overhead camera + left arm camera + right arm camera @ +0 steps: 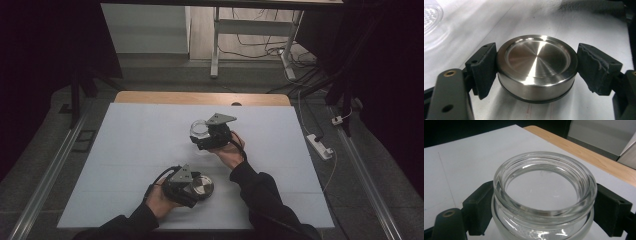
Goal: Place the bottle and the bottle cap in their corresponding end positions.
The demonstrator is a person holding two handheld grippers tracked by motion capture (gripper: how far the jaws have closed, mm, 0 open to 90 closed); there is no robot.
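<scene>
Claws first, from the high view: the left claw (192, 192) pinched a round steel lid (202, 185) low over the white worktop (130, 150), and the right claw (205, 142) pinched a clear glass jar (199, 129) that reached out past its tips, well apart from the lid.

Left gripper view: the lid (537, 68) sat squarely between the two black pads (484, 67), which pressed its rim from opposite sides. Its polished metal looked stiff, fairly heavy and slippery, so a grip across the full width of the rim seemed the safest hold.

Right gripper view: the jar (545, 195) stood upright and open-mouthed between the pads (477, 207), which clamped it just below the threaded neck, on the shoulder. The glass looked rigid, smooth and breakable; holding under the neck probably kept it from sliding down, though hard squeezing could risk a crack.
</scene>
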